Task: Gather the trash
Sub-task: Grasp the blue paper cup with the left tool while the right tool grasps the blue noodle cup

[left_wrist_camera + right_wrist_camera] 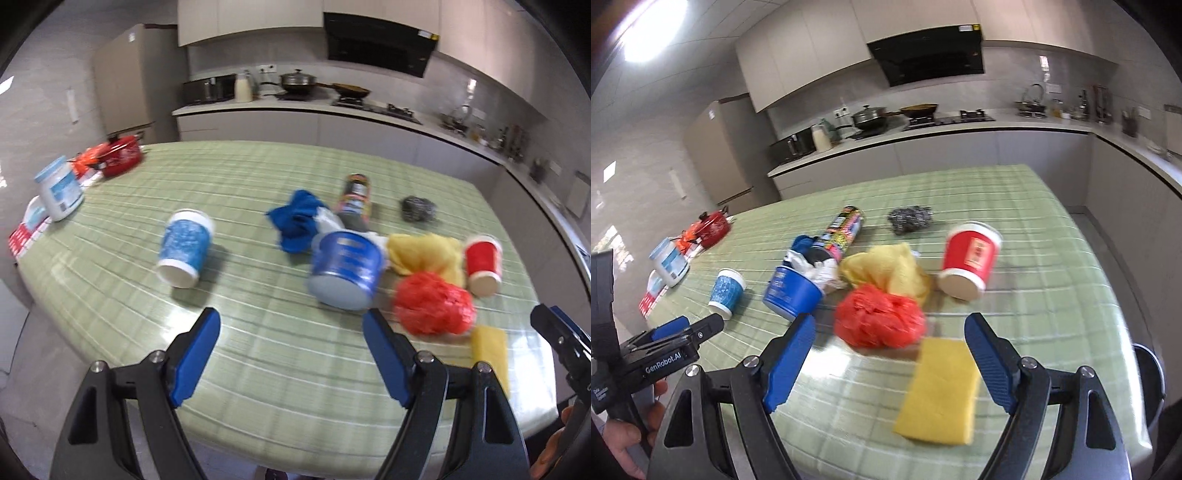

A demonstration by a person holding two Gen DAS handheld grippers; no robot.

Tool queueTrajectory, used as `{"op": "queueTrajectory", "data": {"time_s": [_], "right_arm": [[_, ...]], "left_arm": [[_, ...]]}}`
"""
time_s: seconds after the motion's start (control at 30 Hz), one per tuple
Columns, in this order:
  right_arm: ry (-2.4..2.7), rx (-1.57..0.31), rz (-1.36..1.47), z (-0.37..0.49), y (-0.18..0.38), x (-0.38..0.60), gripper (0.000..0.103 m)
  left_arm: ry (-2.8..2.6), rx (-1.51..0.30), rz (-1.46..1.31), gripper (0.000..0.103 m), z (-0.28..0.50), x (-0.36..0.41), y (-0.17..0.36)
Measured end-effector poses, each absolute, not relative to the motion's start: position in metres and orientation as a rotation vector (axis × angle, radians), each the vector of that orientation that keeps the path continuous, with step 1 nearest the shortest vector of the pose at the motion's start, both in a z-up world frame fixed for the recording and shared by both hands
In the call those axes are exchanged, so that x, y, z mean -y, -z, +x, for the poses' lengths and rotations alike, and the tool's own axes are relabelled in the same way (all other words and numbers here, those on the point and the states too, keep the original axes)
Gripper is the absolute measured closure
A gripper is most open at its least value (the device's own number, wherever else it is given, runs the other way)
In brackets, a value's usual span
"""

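Note:
Litter lies on a green checked table (258,354). A blue paper cup (184,251) sits upside down at left. A blue bowl (345,271) stuffed with white tissue lies on its side in the middle, with a blue cloth (295,221) and a snack can (355,197) behind it. To the right are a yellow cloth (886,269), a red plastic bag (879,317), an upturned red cup (971,258), a steel scourer (910,218) and a yellow sponge (938,391). My left gripper (291,332) is open above bare table. My right gripper (890,339) is open, the sponge just ahead of its fingers.
A white jar (61,192), a red pot (122,158) and packets stand at the table's far left edge. Kitchen counters with pans and a hob run behind and to the right. A dark chair (1148,380) is by the table's right corner.

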State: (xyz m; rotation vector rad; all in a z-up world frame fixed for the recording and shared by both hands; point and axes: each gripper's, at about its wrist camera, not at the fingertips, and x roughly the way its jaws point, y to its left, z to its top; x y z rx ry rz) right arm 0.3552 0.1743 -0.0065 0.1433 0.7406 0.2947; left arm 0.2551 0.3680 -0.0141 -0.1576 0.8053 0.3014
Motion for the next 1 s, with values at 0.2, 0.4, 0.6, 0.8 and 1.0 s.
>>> {"op": "queueTrajectory", "data": {"time_s": [0.2, 0.4, 0.6, 0.8, 1.0], "right_arm": [[-0.332, -0.769, 0.143, 0.374, 0.014, -0.218, 0.018], [-0.299, -0.772, 0.152, 0.392, 0.024, -0.271, 0.016], [-0.23, -0.796, 0.197, 0.406, 0.039, -0.32, 0.016], [-0.172, -0.834, 0.23, 0.419, 0.052, -0.343, 0.015], [-0.125, -0.864, 0.235, 0.436, 0.065, -0.355, 0.014]], "left_arm": [[-0.344, -0.812, -0.17, 0.022, 0.264, -0.42, 0.021], [-0.305, -0.834, -0.156, 0.022, 0.286, -0.473, 0.032], [-0.244, -0.851, -0.112, 0.022, 0.305, -0.51, 0.041], [-0.171, -0.904, -0.141, 0.022, 0.324, -0.539, 0.055], [-0.132, -0.958, -0.137, 0.022, 0.345, -0.546, 0.075]]}}
